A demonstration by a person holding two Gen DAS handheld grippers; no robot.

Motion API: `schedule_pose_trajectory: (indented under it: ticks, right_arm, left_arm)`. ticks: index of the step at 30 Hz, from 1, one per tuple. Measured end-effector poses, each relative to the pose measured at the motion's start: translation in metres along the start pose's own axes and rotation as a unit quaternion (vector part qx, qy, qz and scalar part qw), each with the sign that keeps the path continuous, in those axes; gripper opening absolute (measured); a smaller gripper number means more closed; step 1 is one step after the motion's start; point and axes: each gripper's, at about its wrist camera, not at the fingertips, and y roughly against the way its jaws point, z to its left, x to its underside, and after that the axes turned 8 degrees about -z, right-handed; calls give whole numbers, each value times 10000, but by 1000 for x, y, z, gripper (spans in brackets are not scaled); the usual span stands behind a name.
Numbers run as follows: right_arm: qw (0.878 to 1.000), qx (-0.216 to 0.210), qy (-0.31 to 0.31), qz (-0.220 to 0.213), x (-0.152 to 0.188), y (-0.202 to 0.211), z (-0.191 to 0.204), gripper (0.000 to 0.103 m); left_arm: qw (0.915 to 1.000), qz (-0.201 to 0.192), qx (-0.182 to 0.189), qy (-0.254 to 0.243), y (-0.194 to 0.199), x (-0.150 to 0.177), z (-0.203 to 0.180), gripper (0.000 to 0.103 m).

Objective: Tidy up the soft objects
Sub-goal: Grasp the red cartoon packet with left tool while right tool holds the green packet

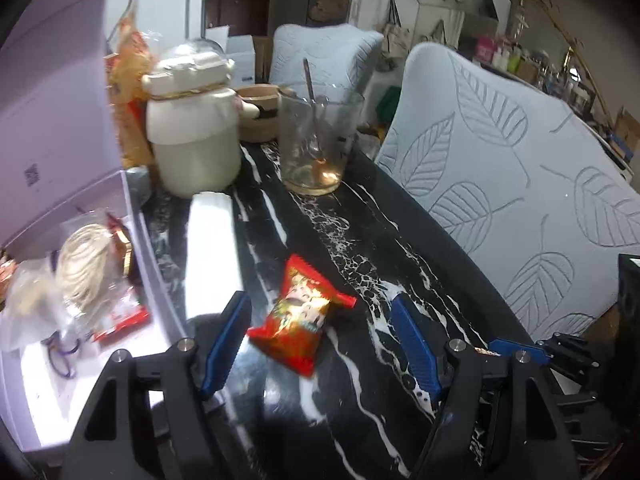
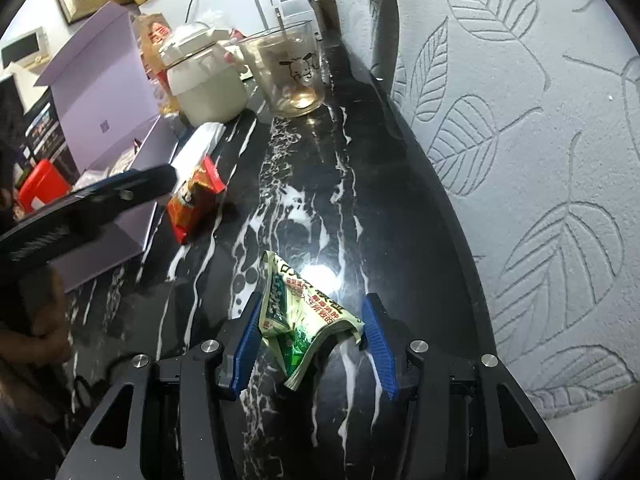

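Left gripper [image 1: 320, 344]: fingers apart, straddling the red foil snack packet [image 1: 302, 322] on the black marbled bench [image 1: 360, 240];
Right gripper [image 2: 310, 346]: fingers clamped on the crumpled green-and-white plastic sachet [image 2: 304, 316], nearer than that packet

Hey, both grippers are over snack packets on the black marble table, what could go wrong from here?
1. The left gripper straddles the red snack packet without gripping it; the glossy packet lies skewed, so it may slip sideways.
2. The right gripper pinches the crumpled green packet, which looks folded and may pull free.
3. The drinking glass and white ceramic jar stand close to the open lilac box, so a swing towards it might knock them.
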Motion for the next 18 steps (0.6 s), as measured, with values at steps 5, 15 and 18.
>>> schedule_pose_trajectory:
  ticks: [5, 15, 18]
  right_arm:
    - [10000, -10, -49, -43, 2, 2, -2, 49]
    - [9998, -96, -137, -75, 5, 7, -7, 49]
    - [9998, -119, -175, -71, 7, 9, -8, 49]
  left_arm:
    - [9999, 100, -6, -120, -13, -5, 0, 60]
    - [9973, 677, 122, -247, -35, 2, -5, 46]
    - [9968, 719, 199, -301, -30, 6, -9, 46]
